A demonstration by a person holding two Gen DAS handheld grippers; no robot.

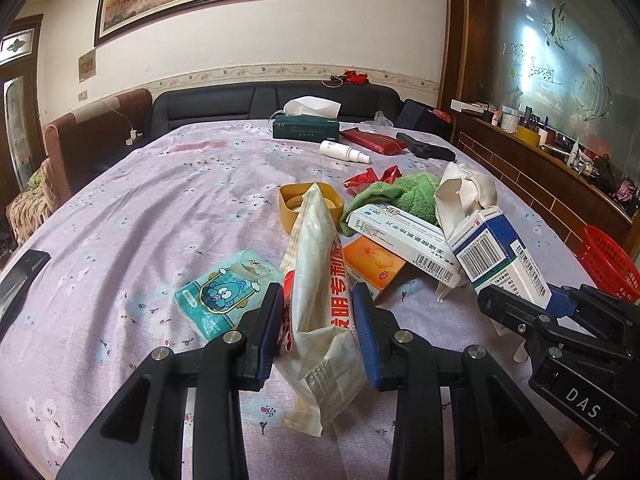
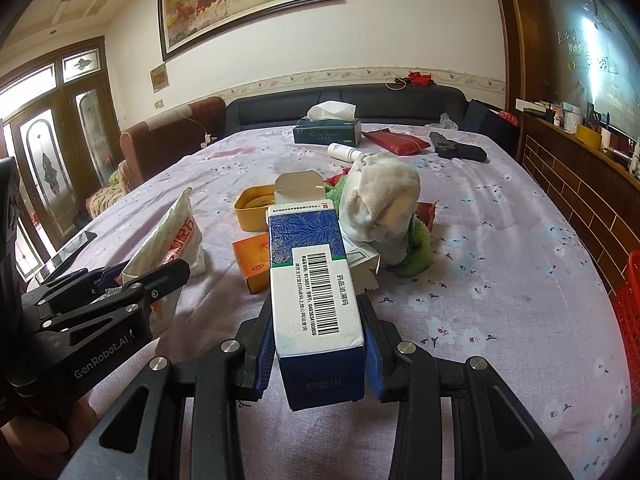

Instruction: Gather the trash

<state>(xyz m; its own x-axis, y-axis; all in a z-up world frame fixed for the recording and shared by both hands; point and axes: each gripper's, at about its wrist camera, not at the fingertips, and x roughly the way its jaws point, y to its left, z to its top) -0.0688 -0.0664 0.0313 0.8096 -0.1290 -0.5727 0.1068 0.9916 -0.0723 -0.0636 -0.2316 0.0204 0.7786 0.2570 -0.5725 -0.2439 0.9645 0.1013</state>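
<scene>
My left gripper (image 1: 318, 330) is shut on a crumpled white plastic wrapper (image 1: 316, 276) with red print, held just above the table. The same wrapper (image 2: 176, 244) and left gripper (image 2: 132, 280) show at the left of the right wrist view. My right gripper (image 2: 318, 336) is shut on a blue-and-white medicine box (image 2: 316, 300) with a barcode and an open top flap. In the left wrist view that box (image 1: 496, 252) and the right gripper (image 1: 524, 304) sit at the right. A second white medicine box (image 1: 404, 240), an orange box (image 1: 372, 264) and crumpled white tissue (image 2: 380, 200) lie in the pile ahead.
A yellow tub (image 1: 310, 204), green cloth (image 1: 408, 194), red wrapper (image 1: 372, 176) and teal tissue pack (image 1: 226, 292) lie on the lilac tablecloth (image 1: 160, 208). Further back: tissue box (image 1: 306, 128), white spray bottle (image 1: 344, 152), red pouch (image 1: 374, 140), black object (image 1: 426, 146). Red basket (image 1: 610, 262) at right edge.
</scene>
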